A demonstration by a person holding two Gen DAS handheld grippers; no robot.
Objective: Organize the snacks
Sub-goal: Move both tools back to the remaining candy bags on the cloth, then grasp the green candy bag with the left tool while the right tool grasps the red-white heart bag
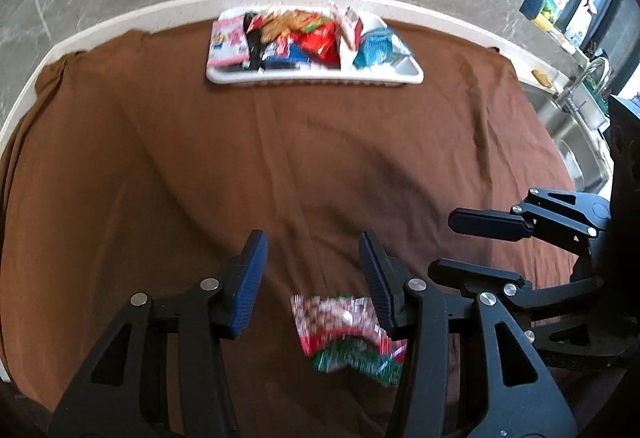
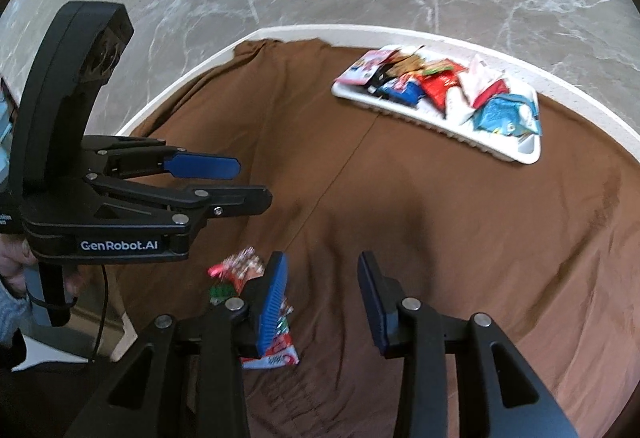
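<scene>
Left wrist view shows most of the sorting looks done: the white tray (image 1: pixel 312 80) at the far edge of the table (image 1: pixel 120 12) already carries a row of packets, among them a pink packet (image 1: pixel 228 42) at its left end, red packets in the middle and a blue packet (image 1: pixel 378 48) toward its right end. One red-and-green snack packet (image 1: pixel 348 334) lies loose on the brown cloth (image 1: pixel 280 158), well apart from the tray on the near side of the table. By my judgement that packet is the only thing left to pick up and add to the tray, as far as these views reach.

Left gripper (image 1: pixel 314 278) hangs over the cloth with its jaws wide apart and nothing between them; the loose packet lies just below and beside its right-hand finger, though I cannot tell whether they touch. Right gripper (image 2: pixel 324 298) also has its jaws spread wide and empty, on the tray-far side of the table. In the right wrist view the same packet sits partly hidden behind one finger, touching or just beside it.
</scene>
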